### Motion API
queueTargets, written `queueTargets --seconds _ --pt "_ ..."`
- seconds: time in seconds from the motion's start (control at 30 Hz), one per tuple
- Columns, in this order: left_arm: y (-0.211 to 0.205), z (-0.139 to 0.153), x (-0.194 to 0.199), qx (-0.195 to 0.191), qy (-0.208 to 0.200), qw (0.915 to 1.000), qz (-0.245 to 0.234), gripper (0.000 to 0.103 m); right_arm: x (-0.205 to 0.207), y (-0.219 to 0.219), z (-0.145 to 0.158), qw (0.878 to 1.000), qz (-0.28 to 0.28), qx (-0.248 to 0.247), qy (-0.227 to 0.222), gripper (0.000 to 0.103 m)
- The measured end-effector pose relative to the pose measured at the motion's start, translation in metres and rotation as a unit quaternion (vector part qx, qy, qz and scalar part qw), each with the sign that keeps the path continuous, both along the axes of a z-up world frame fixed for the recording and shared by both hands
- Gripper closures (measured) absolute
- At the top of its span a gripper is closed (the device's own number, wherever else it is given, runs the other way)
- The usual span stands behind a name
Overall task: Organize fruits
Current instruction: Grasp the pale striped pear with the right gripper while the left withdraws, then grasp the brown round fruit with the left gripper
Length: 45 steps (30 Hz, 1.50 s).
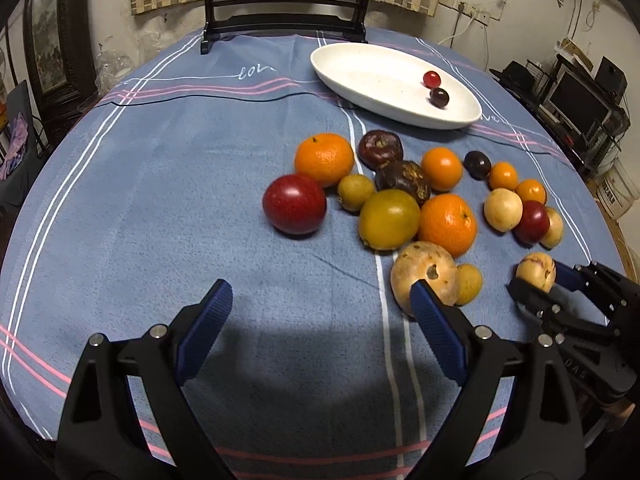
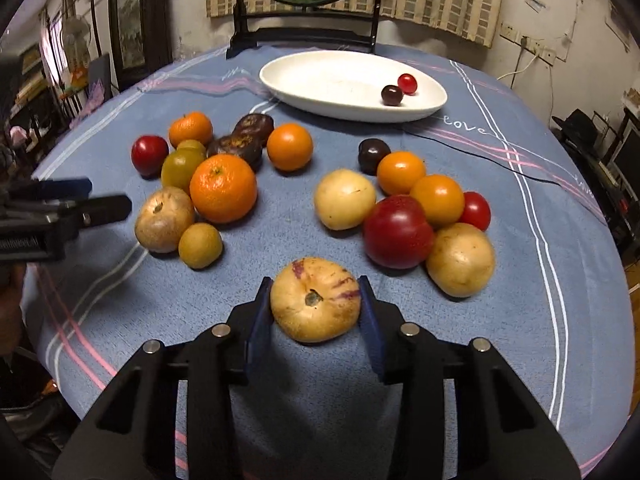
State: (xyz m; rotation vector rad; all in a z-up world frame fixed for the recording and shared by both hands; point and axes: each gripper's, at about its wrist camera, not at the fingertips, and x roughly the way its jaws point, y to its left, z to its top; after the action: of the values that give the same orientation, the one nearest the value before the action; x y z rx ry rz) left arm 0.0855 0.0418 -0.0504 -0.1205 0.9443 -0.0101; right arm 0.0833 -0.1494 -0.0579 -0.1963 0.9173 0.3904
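Resting: pale purple-streaked melon (image 2: pixel 315 300)

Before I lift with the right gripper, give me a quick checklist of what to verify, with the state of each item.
1. Right gripper closed on the striped yellow fruit: ok, both pads meet its sides.
2. Fruit centred between the pads: ok.
3. Neighbouring fruit clear of the grip: ok, the pale yellow fruit lies apart.
4. Left gripper out of the way: ok, open and empty beside the tan fruit.
5. White dish has room: ok, only two small fruits inside.
6. Grip firm enough to lift: cannot tell.
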Motion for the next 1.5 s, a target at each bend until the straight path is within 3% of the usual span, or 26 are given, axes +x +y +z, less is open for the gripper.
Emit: queueTargets --seconds 0.53,0.67,0.9,1.27,1.37,1.43,1.5 --pt "-0.018 0.002 -0.012 0.021 -0.005 0.9992 -0.033 0.008 -0.019 -0.03 0.012 0.999 -0.005 0.041 -0.01 0.061" --pt "-0.029 0.0 -0.014 0.027 -0.008 0.9977 -0.062 0.008 -0.02 -0.029 0.01 0.999 0.001 0.043 -0.006 0.061" --pt "-0.044 -0.021 0.002 0.047 0.031 0.9958 -0.073 0.008 -0.021 -0.032 0.009 0.999 0.002 0.045 -0.006 0.061" --pt "-0.047 -0.021 0.029 0.047 0.034 0.996 -0.069 0.008 -0.018 -0.04 0.005 0.999 -0.009 0.046 0.002 0.061" --pt "-0.048 -0.02 0.032 0.047 0.027 0.9959 -0.072 0.017 -0.018 -0.041 0.006 0.999 -0.012 0.044 0.003 0.061" --pt "-0.05 -0.018 0.03 0.041 0.017 0.9955 -0.084 0.028 -0.02 -0.042 0.008 0.999 -0.013 0.043 0.001 0.061" --pt "-0.05 -0.014 0.027 0.028 0.011 0.9948 -0.097 0.047 -0.021 -0.042 0.009 0.999 -0.013 0.043 0.0 0.061"
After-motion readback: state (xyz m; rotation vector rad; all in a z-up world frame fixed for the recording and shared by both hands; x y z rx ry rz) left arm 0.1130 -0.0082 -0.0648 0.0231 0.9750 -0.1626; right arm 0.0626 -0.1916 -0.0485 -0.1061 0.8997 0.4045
